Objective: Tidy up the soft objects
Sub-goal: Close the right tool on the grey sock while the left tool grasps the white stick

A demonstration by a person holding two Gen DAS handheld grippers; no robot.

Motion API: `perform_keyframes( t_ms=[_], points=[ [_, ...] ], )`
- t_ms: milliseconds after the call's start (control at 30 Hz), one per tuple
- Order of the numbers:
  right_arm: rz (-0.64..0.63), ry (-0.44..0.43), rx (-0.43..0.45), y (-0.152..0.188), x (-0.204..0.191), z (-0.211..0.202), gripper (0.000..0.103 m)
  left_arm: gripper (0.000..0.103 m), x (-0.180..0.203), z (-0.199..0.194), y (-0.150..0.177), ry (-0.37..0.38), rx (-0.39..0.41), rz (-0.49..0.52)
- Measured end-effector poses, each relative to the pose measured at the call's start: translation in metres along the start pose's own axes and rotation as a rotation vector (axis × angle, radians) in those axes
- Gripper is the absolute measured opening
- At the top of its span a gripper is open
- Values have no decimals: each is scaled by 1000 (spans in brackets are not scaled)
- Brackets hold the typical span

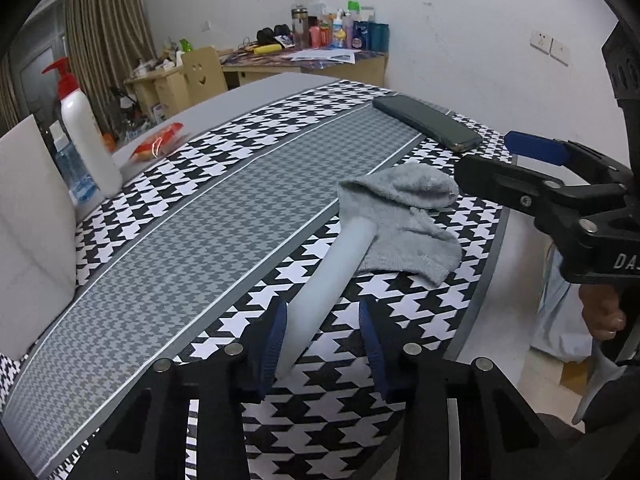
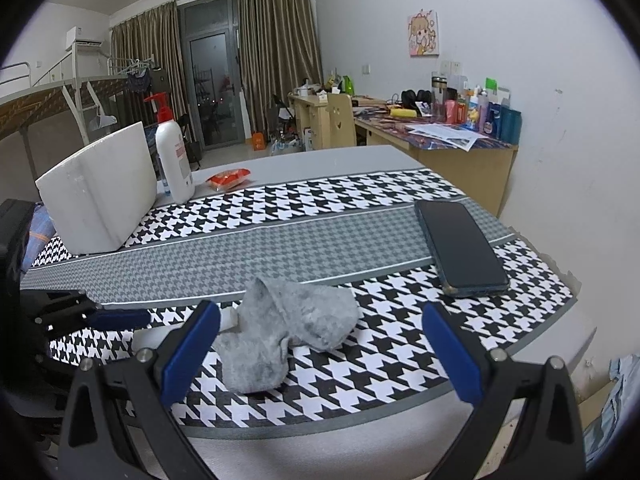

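left hand-held gripper (image 1: 323,342) straddles white tube (image 1: 324,284) unpinched; right hand-held gripper (image 2: 320,354) spread above grey sock (image 2: 288,328).

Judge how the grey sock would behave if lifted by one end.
The sock lies crumpled in soft folds, so it would probably droop and unfold. Its fuzzy knit looks grippy, unlikely to slip. One end drapes over a white tube, which it might drag along.

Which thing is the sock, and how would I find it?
Look at the black-and-white houndstooth cloth covering the table, near its front edge. The crumpled fuzzy grey sock lies there, left of the flat dark phone, with a pale white tube poking from its opening. It is the only soft, rumpled thing.
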State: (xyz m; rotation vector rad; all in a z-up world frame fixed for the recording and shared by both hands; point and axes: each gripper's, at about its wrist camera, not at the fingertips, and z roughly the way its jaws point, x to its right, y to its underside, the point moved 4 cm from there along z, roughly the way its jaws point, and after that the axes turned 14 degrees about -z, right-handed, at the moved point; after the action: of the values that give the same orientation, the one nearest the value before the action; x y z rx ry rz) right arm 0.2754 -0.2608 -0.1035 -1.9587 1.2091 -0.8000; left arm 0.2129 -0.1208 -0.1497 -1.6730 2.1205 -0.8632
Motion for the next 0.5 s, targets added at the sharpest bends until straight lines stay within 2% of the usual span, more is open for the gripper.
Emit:
perform_keyframes(
  t_ms=[300,367,433,500],
  points=[
    [-3,-12,-15,0,0,4,102,39,-7,10,-3,-25,-9,23],
    [-2,-16,-17,-1,-1,5,102,32,-9,11,-4,-44,2,21],
    [-1,-18,-23,0,-1,6,102,19,-16,13,-8,-68,7,6],
    [-5,-16,-28,1,-1,7,102,16,-22,12,-11,-49,9,-30]
  ],
)
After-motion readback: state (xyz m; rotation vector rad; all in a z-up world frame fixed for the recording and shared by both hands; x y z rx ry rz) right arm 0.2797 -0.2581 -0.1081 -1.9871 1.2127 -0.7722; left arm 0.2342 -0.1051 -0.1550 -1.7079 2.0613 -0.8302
